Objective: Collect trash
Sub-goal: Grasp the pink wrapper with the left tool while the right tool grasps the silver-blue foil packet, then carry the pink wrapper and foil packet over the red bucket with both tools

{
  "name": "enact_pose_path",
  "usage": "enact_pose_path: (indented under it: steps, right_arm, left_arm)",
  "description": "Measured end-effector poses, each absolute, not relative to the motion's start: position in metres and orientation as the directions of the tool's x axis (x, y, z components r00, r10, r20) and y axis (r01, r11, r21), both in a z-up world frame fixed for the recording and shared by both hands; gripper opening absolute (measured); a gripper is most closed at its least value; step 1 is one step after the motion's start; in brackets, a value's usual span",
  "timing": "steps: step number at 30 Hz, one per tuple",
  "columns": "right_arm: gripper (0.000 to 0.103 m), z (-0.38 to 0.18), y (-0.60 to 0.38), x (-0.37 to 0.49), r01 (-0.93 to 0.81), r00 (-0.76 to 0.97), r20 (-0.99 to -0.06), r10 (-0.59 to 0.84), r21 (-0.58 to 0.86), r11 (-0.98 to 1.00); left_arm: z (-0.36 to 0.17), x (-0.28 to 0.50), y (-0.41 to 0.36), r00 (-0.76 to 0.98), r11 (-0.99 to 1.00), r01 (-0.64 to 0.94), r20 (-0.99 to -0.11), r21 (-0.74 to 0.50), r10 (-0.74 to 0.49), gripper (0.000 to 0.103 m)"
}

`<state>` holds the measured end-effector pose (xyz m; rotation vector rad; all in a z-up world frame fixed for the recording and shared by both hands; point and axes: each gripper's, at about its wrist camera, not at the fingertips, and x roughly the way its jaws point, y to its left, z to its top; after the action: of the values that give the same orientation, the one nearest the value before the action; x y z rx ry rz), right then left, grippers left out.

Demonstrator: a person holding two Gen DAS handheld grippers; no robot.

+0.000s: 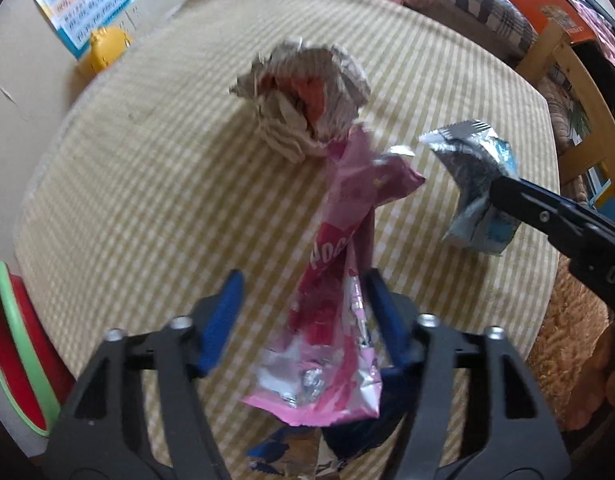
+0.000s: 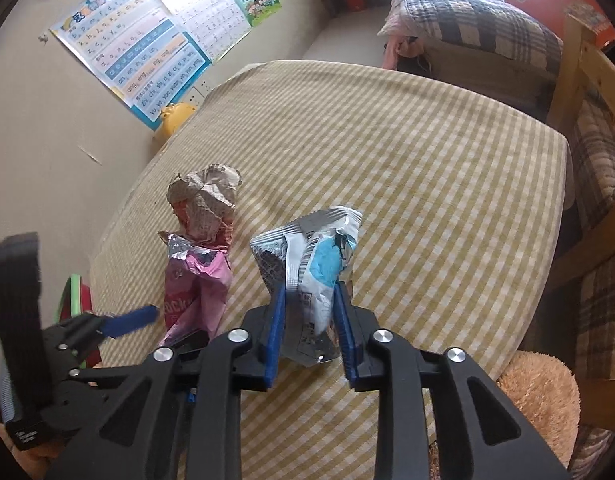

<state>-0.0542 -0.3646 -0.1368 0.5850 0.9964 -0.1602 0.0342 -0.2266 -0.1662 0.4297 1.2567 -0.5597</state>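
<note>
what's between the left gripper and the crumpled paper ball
The pink wrapper lies lengthwise between the open left gripper and the crumpled paper ball, its far end reaching the ball. Nothing else visible blocks that path.

On the yellow-checked tablecloth point(image 2: 427, 184), the crumpled ball of printed newspaper point(image 2: 205, 196) sits left of centre in the right wrist view, with the pink foil snack wrapper point(image 2: 197, 292) just below it and touching it. The blue-and-silver foil packet point(image 2: 311, 256) lies right of the pink wrapper, at centre frame. The yellow plastic toy point(image 2: 173, 118) sits at the cloth's upper-left edge, below the alphabet wall poster point(image 2: 135, 60).
</note>
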Motion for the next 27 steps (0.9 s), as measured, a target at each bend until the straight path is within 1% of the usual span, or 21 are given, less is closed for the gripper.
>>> enact_pose_path:
  steps: [1,3,4,5,7,8,15,21,22,23,24,25,27]
  right_arm:
    - [0.046,-0.137,-0.367,-0.054,0.390,0.547,-0.827,0.132,0.392,0.833]
    - [0.053,-0.136,-0.368,-0.056,0.395,0.554,-0.823,0.125,0.392,0.831]
    - [0.053,-0.136,-0.370,-0.056,0.399,0.555,-0.823,0.121,0.391,0.829]
    - [0.054,-0.136,-0.371,-0.057,0.402,0.556,-0.823,0.119,0.391,0.828]
    - [0.062,-0.136,-0.370,-0.057,0.410,0.555,-0.825,0.109,0.386,0.827]
    - [0.063,-0.136,-0.369,-0.057,0.414,0.554,-0.826,0.105,0.383,0.826]
    - [0.065,-0.142,-0.363,-0.050,0.419,0.528,-0.845,0.079,0.340,0.842]
    - [0.065,-0.147,-0.356,-0.042,0.409,0.508,-0.860,0.044,0.285,0.867]
    - [0.064,-0.147,-0.356,-0.041,0.406,0.505,-0.862,0.045,0.283,0.869]
    - [0.061,-0.147,-0.355,-0.041,0.402,0.506,-0.862,0.046,0.282,0.871]
    - [0.047,-0.147,-0.354,-0.041,0.394,0.507,-0.860,0.050,0.283,0.874]
    - [0.036,-0.145,-0.352,-0.041,0.388,0.509,-0.859,0.054,0.285,0.876]
    - [0.029,-0.142,-0.349,-0.041,0.378,0.513,-0.857,0.051,0.278,0.883]
  left_arm:
    - [-0.168,0.035,-0.225,0.189,0.795,0.606,-0.967,-0.022,-0.171,0.044]
    - [-0.168,0.035,-0.222,0.173,0.798,0.600,-0.966,-0.050,-0.191,0.033]
    - [-0.166,0.035,-0.221,0.185,0.799,0.599,-0.965,-0.042,-0.189,0.031]
    - [-0.163,0.034,-0.219,0.203,0.800,0.599,-0.962,-0.026,-0.183,0.030]
    - [-0.154,0.033,-0.212,0.224,0.805,0.593,-0.955,-0.026,-0.195,0.029]
    - [-0.149,0.033,-0.207,0.233,0.811,0.584,-0.951,-0.032,-0.205,0.029]
    - [-0.110,0.031,-0.168,0.329,0.858,0.513,-0.915,-0.035,-0.234,0.029]
    - [-0.091,0.035,-0.156,0.381,0.890,0.451,-0.889,-0.060,-0.253,0.029]
    - [-0.087,0.036,-0.152,0.392,0.894,0.444,-0.883,-0.063,-0.257,0.029]
    - [-0.084,0.038,-0.149,0.402,0.897,0.438,-0.878,-0.064,-0.259,0.030]
    - [-0.081,0.039,-0.145,0.410,0.899,0.434,-0.874,-0.064,-0.261,0.029]
    - [-0.078,0.039,-0.142,0.420,0.901,0.429,-0.869,-0.065,-0.263,0.029]
    - [-0.072,0.041,-0.135,0.437,0.907,0.416,-0.859,-0.071,-0.267,0.030]
